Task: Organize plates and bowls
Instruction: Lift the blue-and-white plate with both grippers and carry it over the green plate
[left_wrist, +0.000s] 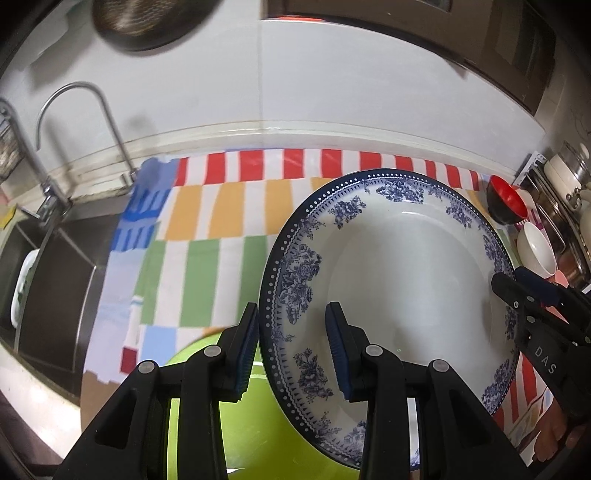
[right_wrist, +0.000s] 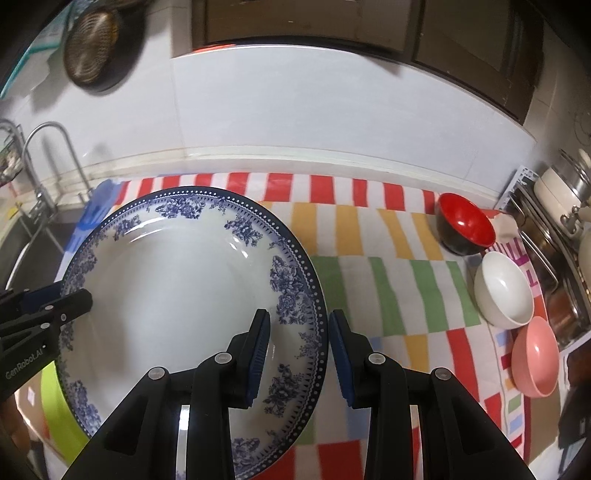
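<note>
Blue-patterned plate (left_wrist: 406, 266) sits between both grippers, left (left_wrist: 295, 354) and right (right_wrist: 299, 354), jaws parted astride its opposite rims.

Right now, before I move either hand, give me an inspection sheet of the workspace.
Surface: striped cloth covers the counter.
Job's things: blue floral plate held above a green dish; red bowl, white bowl and pink bowl in a row at the right.
Clutter: pots and rack at far right.
Grippers: left gripper and right gripper each straddle the plate's rim; jaws open.
Cables: nothing seen.
Surroundings: sink, faucet, tiled wall, hanging pan.
</note>
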